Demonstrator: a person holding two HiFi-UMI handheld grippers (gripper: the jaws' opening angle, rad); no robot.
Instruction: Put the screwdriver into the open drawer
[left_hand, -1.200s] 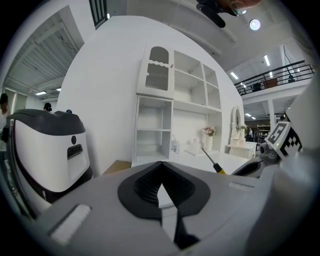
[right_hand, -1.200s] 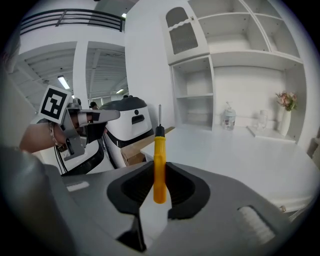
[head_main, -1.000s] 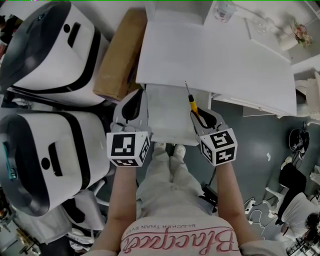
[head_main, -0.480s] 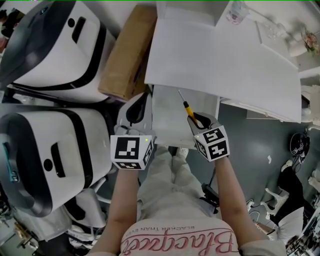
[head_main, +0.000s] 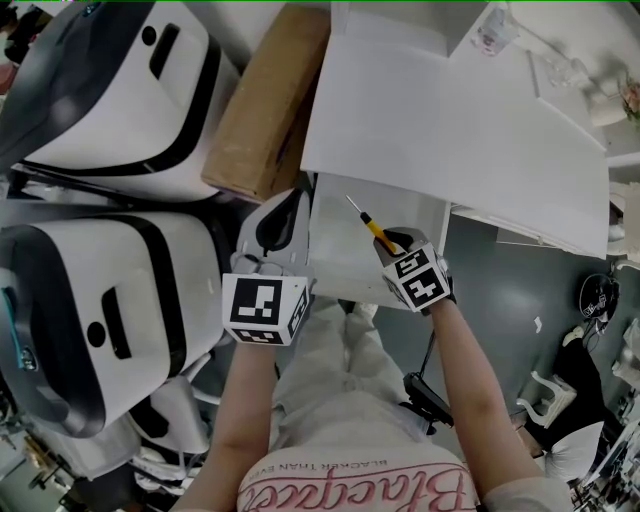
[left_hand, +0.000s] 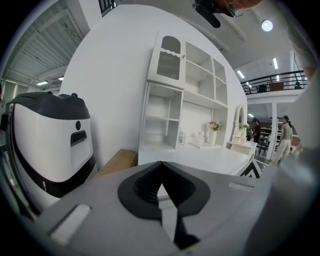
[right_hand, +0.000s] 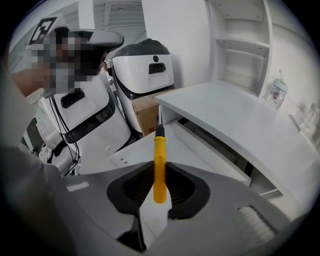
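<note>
The screwdriver (head_main: 374, 229), with a yellow handle and a thin metal shaft, is clamped in my right gripper (head_main: 390, 241), which is shut on the handle. Its tip slants up and left over the open white drawer (head_main: 345, 262) under the desk. In the right gripper view the screwdriver's handle (right_hand: 159, 165) stands upright between the right gripper's jaws (right_hand: 159, 176), with the drawer (right_hand: 135, 152) below it. My left gripper (head_main: 296, 196) hangs at the drawer's left edge, shut and holding nothing. The left gripper view shows the left gripper (left_hand: 160, 165) with its jaw tips touching.
A white desk top (head_main: 450, 120) overhangs the drawer. A cardboard box (head_main: 270, 100) stands to its left, beside two large white and black machines (head_main: 110, 100) (head_main: 100, 310). A white shelf unit (left_hand: 180, 100) rises behind the desk. The person's legs (head_main: 340, 380) stand just below the drawer.
My right gripper has come down and tilted, so the screwdriver now slants left above the drawer. The left gripper has barely shifted.
</note>
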